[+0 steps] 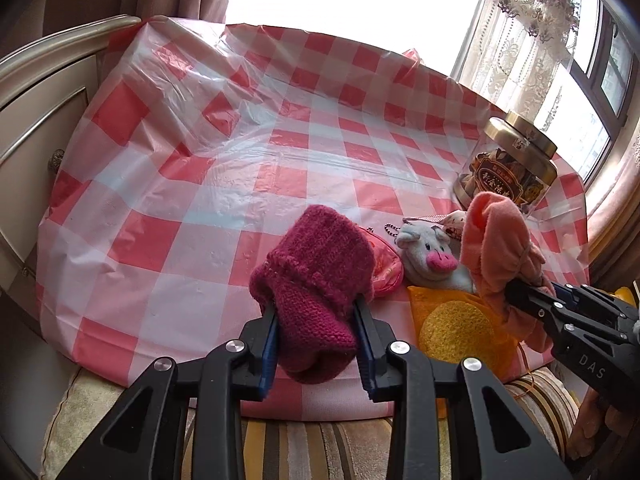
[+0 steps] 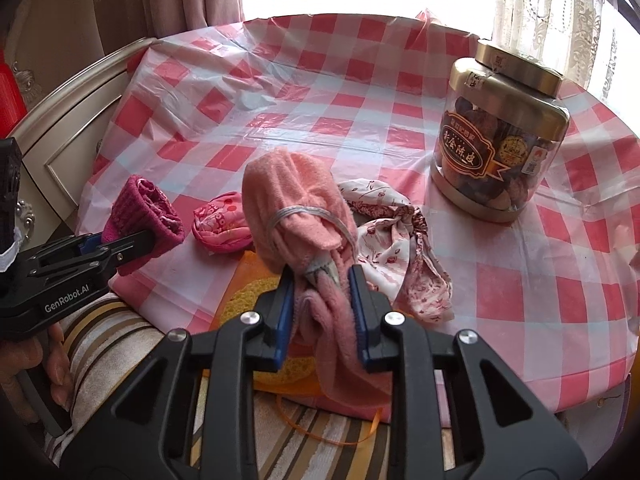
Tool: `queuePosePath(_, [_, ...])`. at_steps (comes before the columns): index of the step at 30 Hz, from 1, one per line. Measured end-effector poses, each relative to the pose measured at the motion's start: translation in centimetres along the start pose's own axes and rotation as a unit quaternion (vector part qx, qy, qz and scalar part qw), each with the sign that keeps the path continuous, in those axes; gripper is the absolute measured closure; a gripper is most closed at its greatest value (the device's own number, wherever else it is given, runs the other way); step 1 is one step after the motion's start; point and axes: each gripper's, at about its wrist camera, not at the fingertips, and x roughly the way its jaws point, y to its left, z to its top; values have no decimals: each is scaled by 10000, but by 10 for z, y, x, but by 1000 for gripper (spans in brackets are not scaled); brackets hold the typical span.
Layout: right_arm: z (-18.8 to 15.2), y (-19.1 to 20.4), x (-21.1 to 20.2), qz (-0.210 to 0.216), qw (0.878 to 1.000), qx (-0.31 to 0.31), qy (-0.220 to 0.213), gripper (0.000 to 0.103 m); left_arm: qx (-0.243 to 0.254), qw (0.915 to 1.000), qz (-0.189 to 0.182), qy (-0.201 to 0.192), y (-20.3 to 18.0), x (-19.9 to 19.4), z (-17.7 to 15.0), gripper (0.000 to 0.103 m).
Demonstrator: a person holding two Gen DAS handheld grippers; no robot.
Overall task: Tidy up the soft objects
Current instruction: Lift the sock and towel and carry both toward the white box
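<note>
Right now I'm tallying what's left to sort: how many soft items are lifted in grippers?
2. The magenta knit piece is clamped in the left gripper; the peach cloth bundle is clamped in the right gripper. The others lie on the table; some may be hidden.

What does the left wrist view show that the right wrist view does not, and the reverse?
Only the left wrist view shows the plush pig. Only the right wrist view shows the flowered cloth spread out beside the pink towel. Both show the jar, the checked tablecloth, the small pink pouch, the left tongs shut on the knitted piece and the right tongs shut on the pink towel.
</note>
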Motion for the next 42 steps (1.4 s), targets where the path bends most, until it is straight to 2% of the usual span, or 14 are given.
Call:
queuePosePath(6, [-5, -4, -14, 81, 9999, 114, -93, 74, 82, 9998, 102, -168, -4, -9, 1, 69])
queuePosePath(14, [-16, -16, -38, 216, 9989, 378, -157, 74, 366, 9969, 313, -617, -20, -40, 6, 69])
queuePosePath(25, [-34, -45, -62, 191, 9970, 725, -169, 74, 571, 9970, -101, -521, -59, -52, -1, 69])
queuePosePath(42, [-73, -109, -91, -261, 9904, 1352, -108, 74, 1058, 9915, -670, -344, -125, -59, -16, 69])
